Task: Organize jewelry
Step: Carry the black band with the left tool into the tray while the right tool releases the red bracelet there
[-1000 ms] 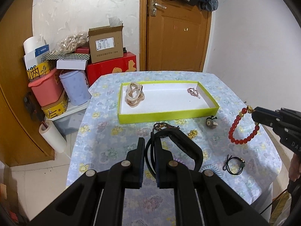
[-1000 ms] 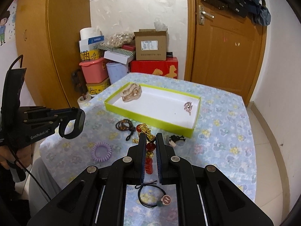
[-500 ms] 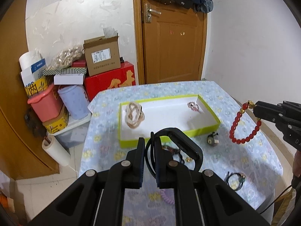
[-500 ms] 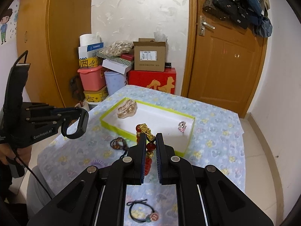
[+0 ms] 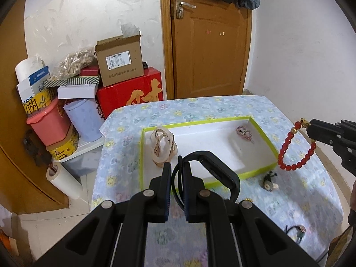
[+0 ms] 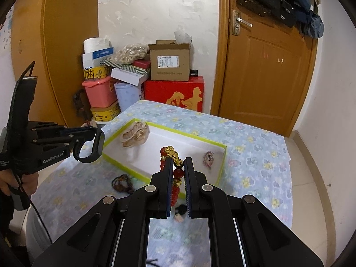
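Note:
My left gripper (image 5: 177, 166) is shut on a black wristband (image 5: 219, 173) and holds it above the near edge of the white tray with the green rim (image 5: 209, 121). My right gripper (image 6: 178, 162) is shut on a red bead bracelet with gold charms (image 6: 172, 155), hanging in the air over the tray's near right side (image 6: 222, 162); it also shows in the left wrist view (image 5: 293, 151). In the tray lie a pale pink hair claw (image 5: 162, 148) and a pink brooch (image 5: 244, 133).
On the flowered tablecloth (image 5: 200, 106) lie a dark bead necklace (image 6: 122, 182), a small black-and-white charm (image 5: 269, 181) and a black hair tie (image 5: 297, 231). Boxes and tubs (image 5: 93, 93) are stacked beyond the table's left; a wooden door (image 5: 211, 44) stands behind.
Both grippers have risen and moved forward toward the tray, each keeping its piece. The wristband now hangs over the tray's near rim and the bracelet beside its right end.

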The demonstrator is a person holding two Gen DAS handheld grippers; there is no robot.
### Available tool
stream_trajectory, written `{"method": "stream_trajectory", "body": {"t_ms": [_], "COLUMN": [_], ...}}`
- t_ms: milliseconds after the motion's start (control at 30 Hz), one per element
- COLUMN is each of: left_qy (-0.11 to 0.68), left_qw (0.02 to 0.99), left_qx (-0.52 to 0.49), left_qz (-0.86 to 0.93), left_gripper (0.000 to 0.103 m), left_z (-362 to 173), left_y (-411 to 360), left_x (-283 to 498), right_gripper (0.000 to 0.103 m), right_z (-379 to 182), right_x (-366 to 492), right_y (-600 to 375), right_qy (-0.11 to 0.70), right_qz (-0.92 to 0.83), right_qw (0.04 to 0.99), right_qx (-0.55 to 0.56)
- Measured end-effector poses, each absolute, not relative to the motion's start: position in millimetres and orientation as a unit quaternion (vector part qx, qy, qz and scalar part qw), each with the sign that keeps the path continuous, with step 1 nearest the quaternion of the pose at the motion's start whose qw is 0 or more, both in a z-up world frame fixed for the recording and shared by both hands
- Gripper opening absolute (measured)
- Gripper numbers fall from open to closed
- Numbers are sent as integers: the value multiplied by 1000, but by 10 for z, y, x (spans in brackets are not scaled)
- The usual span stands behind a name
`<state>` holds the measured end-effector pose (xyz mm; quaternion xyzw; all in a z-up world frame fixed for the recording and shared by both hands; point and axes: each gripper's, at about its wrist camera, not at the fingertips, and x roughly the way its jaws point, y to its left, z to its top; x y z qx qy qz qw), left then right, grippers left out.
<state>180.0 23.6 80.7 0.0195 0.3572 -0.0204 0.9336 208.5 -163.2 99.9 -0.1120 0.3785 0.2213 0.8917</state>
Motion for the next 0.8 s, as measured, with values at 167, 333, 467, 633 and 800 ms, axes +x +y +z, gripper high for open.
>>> {"method": "stream_trajectory", "body": {"t_ms": [167, 333, 467, 633, 800], "left_qy": [366, 382, 396, 413, 416], "left_qw": [930, 924, 918, 911, 909], "left_qx": [20, 15, 12, 8, 3], "left_qz": [-21, -20, -21, -20, -20], "left_gripper": [10, 10, 10, 10, 10], "left_z": [683, 513, 355, 168, 102], "left_y": [250, 287, 335, 385, 401], "left_x": [2057, 2257, 2361, 2420, 2472], "right_gripper": [10, 10, 10, 10, 10], "right_z": [844, 641, 467, 265, 105], "right_x": [2301, 2479, 2591, 2699, 2780], "right_y": [-1610, -1611, -1625, -1671, -1691], "right_qy": [390, 406, 422, 441, 457], "right_qz": [218, 215, 211, 206, 200], "right_qw": [888, 882, 876, 868, 861], "right_qx": [-109, -104, -101, -98, -99]}}
